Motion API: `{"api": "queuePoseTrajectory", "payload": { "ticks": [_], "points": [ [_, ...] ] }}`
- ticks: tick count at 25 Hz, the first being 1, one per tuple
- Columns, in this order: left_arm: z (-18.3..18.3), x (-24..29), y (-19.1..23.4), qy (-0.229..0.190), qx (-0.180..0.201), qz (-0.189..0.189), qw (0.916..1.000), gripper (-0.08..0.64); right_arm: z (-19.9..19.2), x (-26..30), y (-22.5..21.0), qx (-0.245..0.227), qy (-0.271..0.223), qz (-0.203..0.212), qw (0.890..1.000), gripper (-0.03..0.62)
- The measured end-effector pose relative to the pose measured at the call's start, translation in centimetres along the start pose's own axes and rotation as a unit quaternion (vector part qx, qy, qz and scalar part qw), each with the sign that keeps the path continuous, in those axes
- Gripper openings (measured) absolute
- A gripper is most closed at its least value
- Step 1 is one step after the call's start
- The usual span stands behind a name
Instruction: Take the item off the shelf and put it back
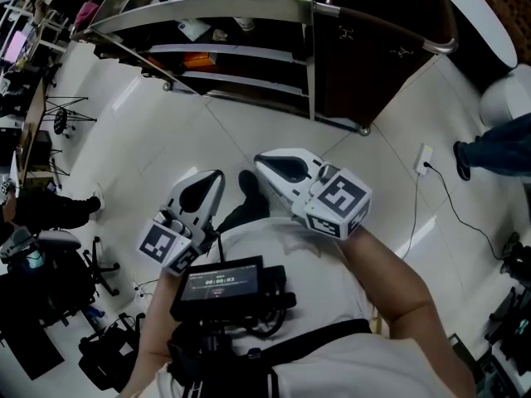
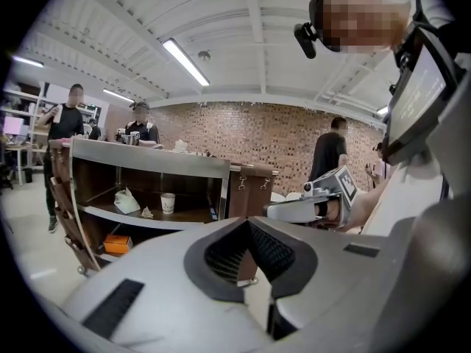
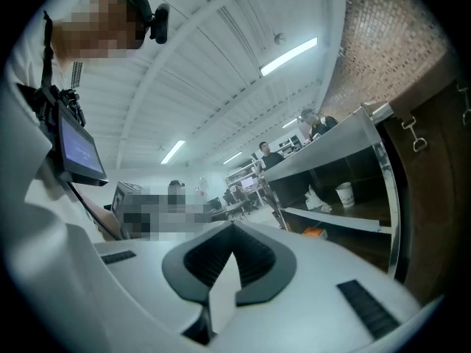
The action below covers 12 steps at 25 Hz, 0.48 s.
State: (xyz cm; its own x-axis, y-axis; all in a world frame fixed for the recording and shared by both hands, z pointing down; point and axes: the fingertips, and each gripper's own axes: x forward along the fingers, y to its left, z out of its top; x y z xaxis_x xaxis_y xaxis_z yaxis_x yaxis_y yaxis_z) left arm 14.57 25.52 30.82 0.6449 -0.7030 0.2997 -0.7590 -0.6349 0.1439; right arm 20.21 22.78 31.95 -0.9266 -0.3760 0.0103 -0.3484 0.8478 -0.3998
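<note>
A metal shelf unit [image 1: 249,52] stands across the floor ahead of me. On its middle shelf are a white paper cup [image 2: 168,202] and a crumpled white bag [image 2: 126,201]; an orange box [image 2: 118,243] lies on the lower shelf. The cup [image 3: 344,194] also shows in the right gripper view. Both grippers are held close to my chest, well short of the shelf. My left gripper [image 1: 217,175] is shut with nothing in it, tips meeting [image 2: 246,223]. My right gripper [image 1: 259,161] beside it looks shut and empty too [image 3: 234,226].
A dark wooden cabinet [image 1: 373,65] adjoins the shelf on the right. People [image 2: 66,120] stand behind the counter, and another person [image 2: 331,153] is further right. A socket with a cable [image 1: 423,160] lies on the floor; an office chair [image 1: 50,255] is at the left.
</note>
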Motion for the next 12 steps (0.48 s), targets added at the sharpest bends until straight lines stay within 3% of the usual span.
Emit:
{"api": "queuePoseTrajectory", "payload": {
  "ticks": [6, 12],
  "points": [
    [0.0, 1.5, 4.0, -0.009, -0.011, -0.022, 0.9996, 0.006, 0.3, 2.8, -2.6, -0.005, 0.012, -0.025, 1.0, 0.005],
    [0.0, 2.7, 12.2, -0.022, -0.02, -0.029, 0.9991, 0.006, 1.4, 7.6, -6.0, -0.008, 0.019, -0.056, 0.998, 0.005]
  ]
}}
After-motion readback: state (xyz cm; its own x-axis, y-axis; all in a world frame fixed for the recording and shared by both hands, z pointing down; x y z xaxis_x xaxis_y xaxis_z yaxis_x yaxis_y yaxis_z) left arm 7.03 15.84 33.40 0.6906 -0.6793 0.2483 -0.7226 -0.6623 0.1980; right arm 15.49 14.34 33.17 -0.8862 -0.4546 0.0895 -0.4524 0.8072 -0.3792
